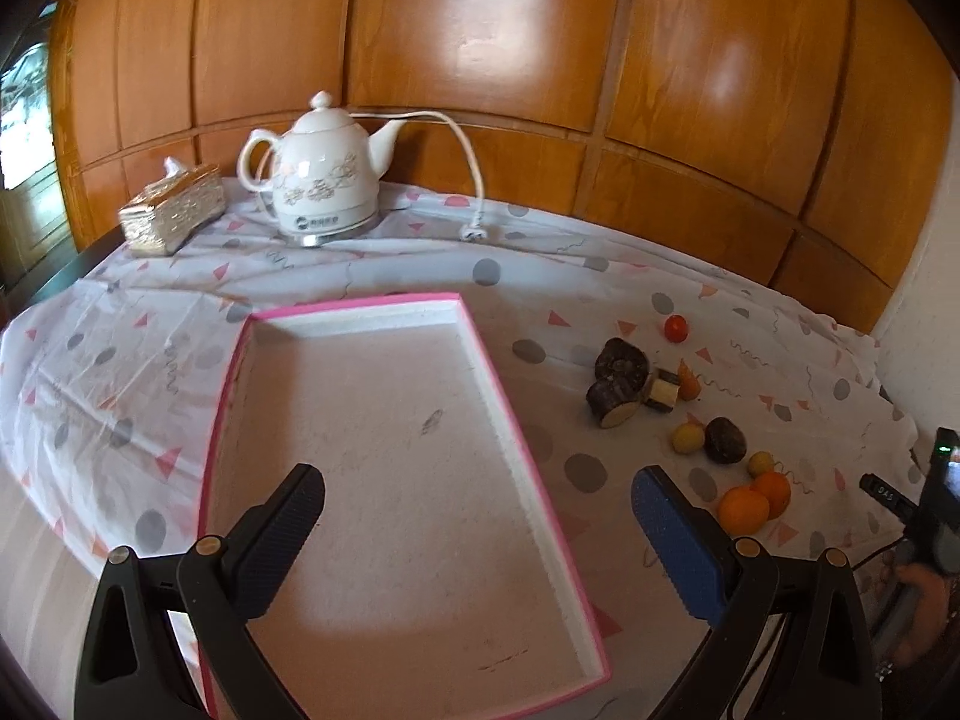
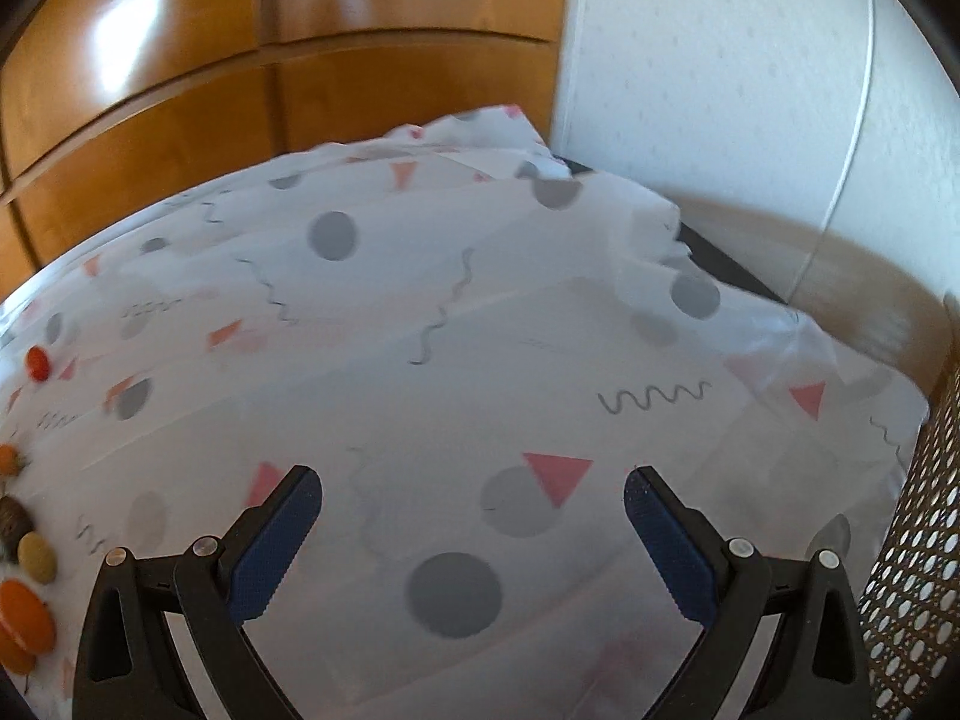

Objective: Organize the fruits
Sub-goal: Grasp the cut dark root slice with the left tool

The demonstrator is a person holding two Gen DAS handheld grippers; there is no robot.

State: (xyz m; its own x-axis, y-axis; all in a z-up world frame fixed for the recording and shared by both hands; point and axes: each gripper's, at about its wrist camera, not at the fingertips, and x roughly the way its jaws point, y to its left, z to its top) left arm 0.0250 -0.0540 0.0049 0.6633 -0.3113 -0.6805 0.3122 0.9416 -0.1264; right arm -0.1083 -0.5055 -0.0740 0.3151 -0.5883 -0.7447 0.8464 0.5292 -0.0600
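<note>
— What's the biggest thing on the table?

— A patterned tablecloth (image 1: 420,252) covers it all. On it lies a shallow pink-edged tray (image 1: 384,312), empty, most likely the place the fruit is meant to end up. I'll place everything else from that tray.

— And beyond the tray?

— Behind it, near the wooden wall, stands a white kettle (image 1: 324,174) with a tissue box (image 1: 171,216) to its left, both set back out of the way.

— Where is the fruit?

— Loose on the cloth to the right of the tray, well apart from it: two oranges (image 1: 753,501) nearest, dark brown pieces (image 1: 621,381) farther back, small yellow fruits (image 1: 687,438) between, and a red tomato (image 1: 676,328) farthest off. None sits in the tray yet.

— The grippers?

— The left gripper (image 1: 477,498) hovers over the tray's near end, fingers spread wide, holding nothing. The right gripper (image 2: 473,501) hangs over bare cloth right of the fruit, equally wide and empty, perhaps ready to start picking.
</note>
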